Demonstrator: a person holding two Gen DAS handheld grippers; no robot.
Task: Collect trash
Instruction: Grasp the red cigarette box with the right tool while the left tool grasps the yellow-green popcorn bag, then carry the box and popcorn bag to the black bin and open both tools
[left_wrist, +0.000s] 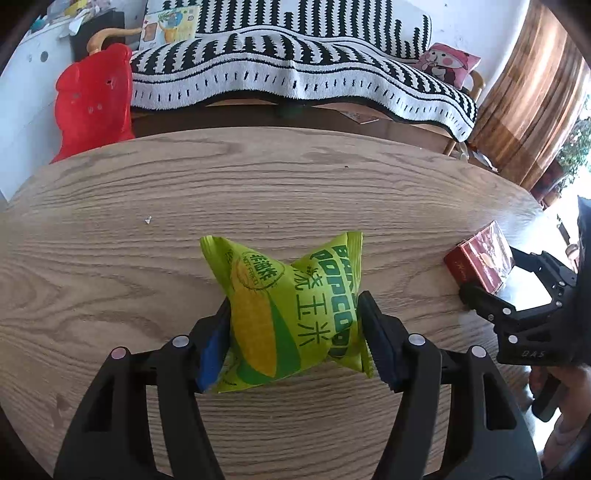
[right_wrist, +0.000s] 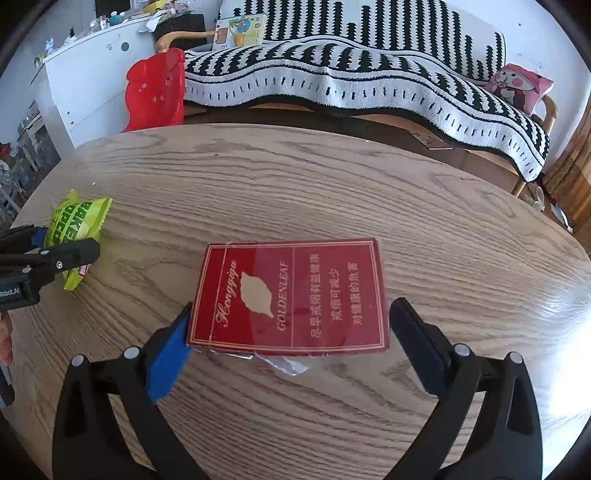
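Note:
A green and yellow popcorn bag (left_wrist: 284, 306) lies on the round wooden table (left_wrist: 147, 177). My left gripper (left_wrist: 293, 332) is shut on it, both pads pressing its sides. The bag also shows in the right wrist view (right_wrist: 75, 236), with the left gripper (right_wrist: 55, 254) on it. A red cigarette pack (right_wrist: 291, 295) lies flat on the table between the pads of my right gripper (right_wrist: 291, 339). The left pad touches the pack's corner; the right pad stands just clear of it. In the left wrist view the pack (left_wrist: 480, 258) sits at the far right inside the right gripper (left_wrist: 491, 273).
A red plastic stool (left_wrist: 92, 99) stands beyond the table's far left edge. A sofa with a black and white striped blanket (left_wrist: 295, 66) runs behind the table. A white cabinet (right_wrist: 92, 85) is at the back left. A small crumb (left_wrist: 147, 220) lies on the table.

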